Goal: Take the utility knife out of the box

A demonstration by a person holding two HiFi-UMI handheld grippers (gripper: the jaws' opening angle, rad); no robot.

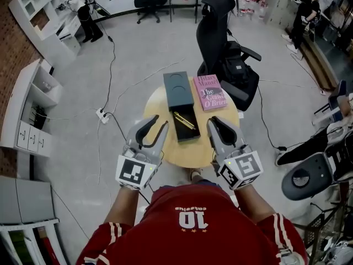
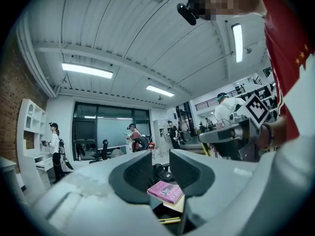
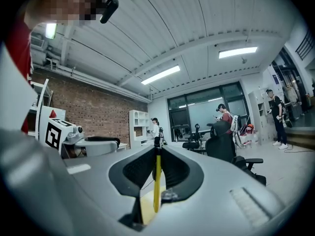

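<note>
Yellow slim utility knife [image 1: 185, 120] lies in oblong box [image 1: 191, 136] (lid [image 1: 178, 91] off).

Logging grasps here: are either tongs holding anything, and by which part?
The right tongs pinch a thin yellow strip by its upper end; what it is cannot be told. The left tongs are open and hold nothing.

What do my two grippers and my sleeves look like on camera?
The left gripper and right gripper are both light grey with curved black pads. Each carries a white cube printed with black square markers. The sleeves are red with white stripes.
</note>
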